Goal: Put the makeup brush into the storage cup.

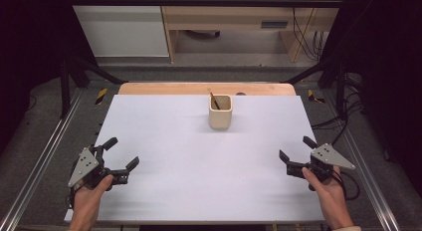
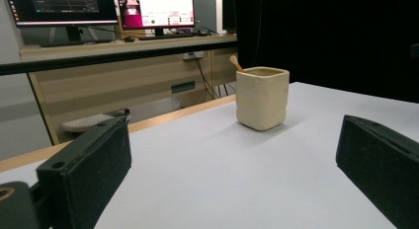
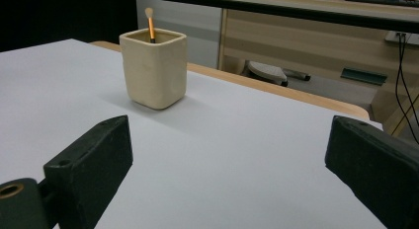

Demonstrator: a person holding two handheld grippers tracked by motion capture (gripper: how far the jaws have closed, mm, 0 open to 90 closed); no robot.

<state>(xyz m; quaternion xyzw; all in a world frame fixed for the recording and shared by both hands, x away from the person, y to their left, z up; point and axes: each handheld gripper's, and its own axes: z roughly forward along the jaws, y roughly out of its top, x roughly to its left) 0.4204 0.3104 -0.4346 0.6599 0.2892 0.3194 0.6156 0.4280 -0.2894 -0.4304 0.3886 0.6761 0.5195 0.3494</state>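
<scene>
A cream square-sided cup (image 1: 220, 112) stands upright near the far middle of the white table top (image 1: 199, 161). A thin orange-handled stick (image 1: 214, 100) leans inside it, its pale tip rising above the rim. The same cup (image 2: 262, 97) shows in the left gripper view and, with its stick (image 3: 150, 25), as the cup (image 3: 154, 67) in the right gripper view. My left gripper (image 1: 121, 152) rests at the near left, open, nothing between its jaws. My right gripper (image 1: 296, 148) sits at the near right, open and holding nothing. Both are far from the cup.
A wooden table edge (image 1: 206, 88) runs behind the white top. Beyond it stands a wooden desk (image 1: 234, 19) with cables; monitors (image 2: 99, 7) sit on it. Black frame bars (image 1: 199, 2) and metal rails (image 1: 35, 161) border the table.
</scene>
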